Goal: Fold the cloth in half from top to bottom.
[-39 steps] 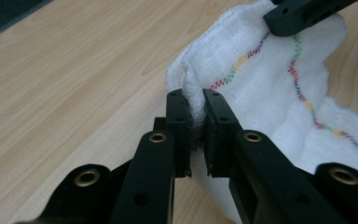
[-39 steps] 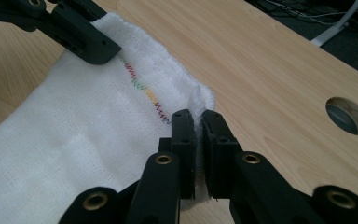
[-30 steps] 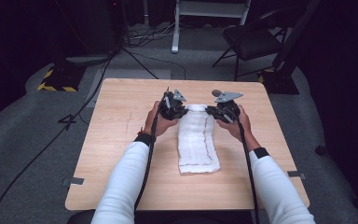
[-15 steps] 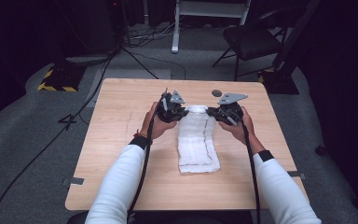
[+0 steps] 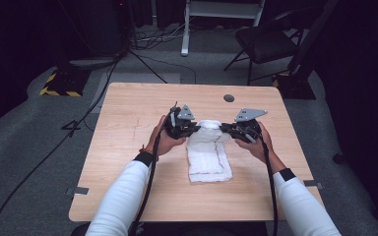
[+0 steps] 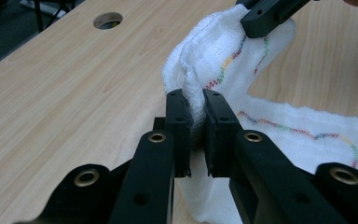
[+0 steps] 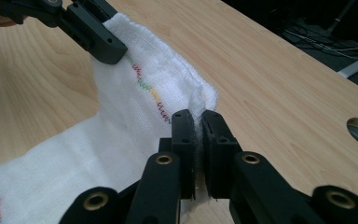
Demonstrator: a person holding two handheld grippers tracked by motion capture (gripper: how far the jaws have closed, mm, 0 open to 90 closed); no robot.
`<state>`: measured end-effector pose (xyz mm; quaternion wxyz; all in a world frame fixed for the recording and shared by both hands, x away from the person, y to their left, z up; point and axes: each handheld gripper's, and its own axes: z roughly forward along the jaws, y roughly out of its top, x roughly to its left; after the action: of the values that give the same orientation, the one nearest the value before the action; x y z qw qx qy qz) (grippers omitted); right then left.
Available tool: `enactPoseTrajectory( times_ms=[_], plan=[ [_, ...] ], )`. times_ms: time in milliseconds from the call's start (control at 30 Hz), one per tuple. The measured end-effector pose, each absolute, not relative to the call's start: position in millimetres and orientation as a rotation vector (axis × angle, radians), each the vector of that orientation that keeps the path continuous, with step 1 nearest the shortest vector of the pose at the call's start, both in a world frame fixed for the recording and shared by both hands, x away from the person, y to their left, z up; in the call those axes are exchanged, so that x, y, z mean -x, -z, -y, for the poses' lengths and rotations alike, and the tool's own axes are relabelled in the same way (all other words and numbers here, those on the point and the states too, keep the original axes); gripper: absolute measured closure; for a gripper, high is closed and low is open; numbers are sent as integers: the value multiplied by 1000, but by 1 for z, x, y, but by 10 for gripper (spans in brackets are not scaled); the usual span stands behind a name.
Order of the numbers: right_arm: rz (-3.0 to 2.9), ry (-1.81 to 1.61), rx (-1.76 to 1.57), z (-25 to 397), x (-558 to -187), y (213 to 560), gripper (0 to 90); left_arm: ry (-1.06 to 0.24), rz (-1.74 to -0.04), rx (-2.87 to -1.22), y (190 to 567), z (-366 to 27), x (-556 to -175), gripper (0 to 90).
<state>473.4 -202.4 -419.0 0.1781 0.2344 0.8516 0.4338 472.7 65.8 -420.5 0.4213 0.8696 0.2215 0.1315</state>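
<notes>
A white cloth [image 5: 207,155] with a multicoloured stitched line lies lengthwise on the wooden table [image 5: 128,123]. Its far end is lifted off the wood. My left gripper [image 5: 193,129] is shut on the far left corner of the cloth [image 6: 223,51], the fabric pinched between its jaws [image 6: 196,109]. My right gripper [image 5: 226,129] is shut on the far right corner [image 7: 196,123]. In the right gripper view the cloth [image 7: 135,102] hangs between both grippers, with the other gripper's jaw [image 7: 98,35] at the top left. The near end of the cloth rests flat on the table.
A round cable hole [image 5: 229,98] sits in the table beyond the grippers. A chair [image 5: 266,39] and a white stand [image 5: 187,29] are on the floor behind the table. Cables trail from both grippers along the person's white sleeves.
Both grippers have drawn toward the person and risen, lifting the cloth's far end and pulling it back over itself. The hands stay about the same distance apart.
</notes>
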Motion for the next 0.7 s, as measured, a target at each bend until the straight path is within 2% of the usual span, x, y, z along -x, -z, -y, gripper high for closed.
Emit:
enactPoseTrajectory(
  times_ms=[700],
  plan=[
    [-2529, -1264, -524, 207, -425, 435, 845, -268, -389, -2228, 444, -74, -423, 808]
  ],
)
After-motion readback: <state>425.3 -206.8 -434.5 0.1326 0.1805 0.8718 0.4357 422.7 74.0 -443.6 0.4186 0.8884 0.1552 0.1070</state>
